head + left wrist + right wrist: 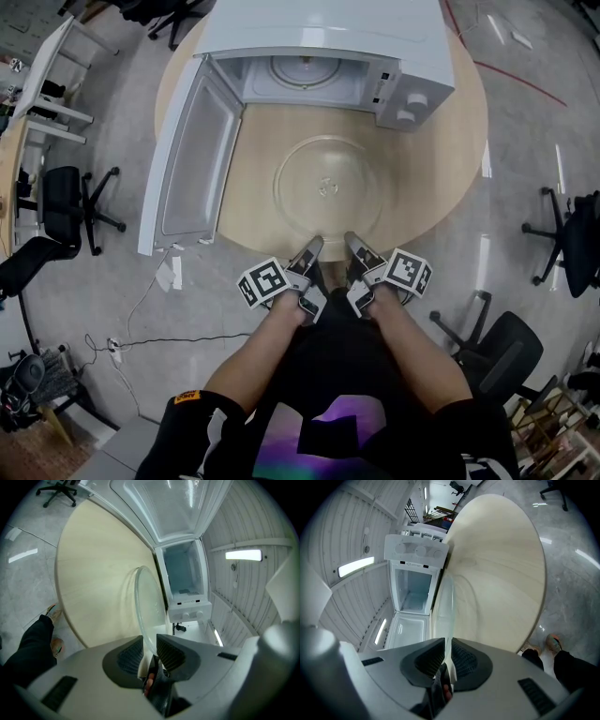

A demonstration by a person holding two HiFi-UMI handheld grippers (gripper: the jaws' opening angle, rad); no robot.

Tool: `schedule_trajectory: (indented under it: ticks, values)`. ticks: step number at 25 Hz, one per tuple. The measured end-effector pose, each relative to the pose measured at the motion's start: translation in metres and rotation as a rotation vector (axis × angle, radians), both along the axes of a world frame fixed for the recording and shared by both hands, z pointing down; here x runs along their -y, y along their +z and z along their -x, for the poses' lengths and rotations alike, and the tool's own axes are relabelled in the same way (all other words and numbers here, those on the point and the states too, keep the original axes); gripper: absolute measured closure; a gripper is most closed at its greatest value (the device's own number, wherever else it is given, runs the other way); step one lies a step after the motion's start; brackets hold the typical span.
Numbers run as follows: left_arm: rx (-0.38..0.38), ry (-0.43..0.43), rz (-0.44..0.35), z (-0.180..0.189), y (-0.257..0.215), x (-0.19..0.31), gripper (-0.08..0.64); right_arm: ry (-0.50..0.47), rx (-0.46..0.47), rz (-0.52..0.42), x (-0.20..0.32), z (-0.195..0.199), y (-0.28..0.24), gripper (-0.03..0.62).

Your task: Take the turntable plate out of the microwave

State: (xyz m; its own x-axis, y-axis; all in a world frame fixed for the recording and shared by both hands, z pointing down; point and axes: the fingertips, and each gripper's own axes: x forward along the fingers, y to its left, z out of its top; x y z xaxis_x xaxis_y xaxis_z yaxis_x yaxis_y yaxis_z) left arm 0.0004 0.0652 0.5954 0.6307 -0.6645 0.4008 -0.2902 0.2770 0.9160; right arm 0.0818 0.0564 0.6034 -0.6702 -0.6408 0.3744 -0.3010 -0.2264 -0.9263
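Turntable plate [328, 187] out of microwave [328, 37], lying flat at table [441, 159] level in front of the open door [192, 159]; touching or just above, unclear. Left gripper [309, 251] and right gripper [356, 246] both clamp its near rim. Best practice: keep glass level, set down gently, loosen both together, well in from the edge.

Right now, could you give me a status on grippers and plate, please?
Left gripper, right gripper both shut on turntable plate, near rim. Plate out of microwave, over table. Nothing in the way.
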Motion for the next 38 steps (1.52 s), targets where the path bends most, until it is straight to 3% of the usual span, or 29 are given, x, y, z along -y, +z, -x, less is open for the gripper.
schedule_trajectory:
  ticks: [11, 28, 33, 38]
  values:
    - [0.037, -0.011, 0.030, -0.001, 0.009, 0.001, 0.431, -0.003, -0.002, 0.111, -0.002, -0.002, 0.006, 0.537]
    - [0.077, 0.062, 0.074, -0.004, 0.000, -0.011, 0.431, -0.024, -0.107, 0.130, -0.010, -0.011, 0.008, 0.537]
    - [0.136, 0.096, 0.015, 0.001, -0.013, -0.015, 0.431, -0.072, -0.213, 0.024, -0.016, -0.017, -0.013, 0.537]
    - [0.300, 0.200, -0.190, 0.000, -0.060, -0.013, 0.439, -0.142, -0.397, -0.193, -0.014, -0.020, -0.057, 0.537]
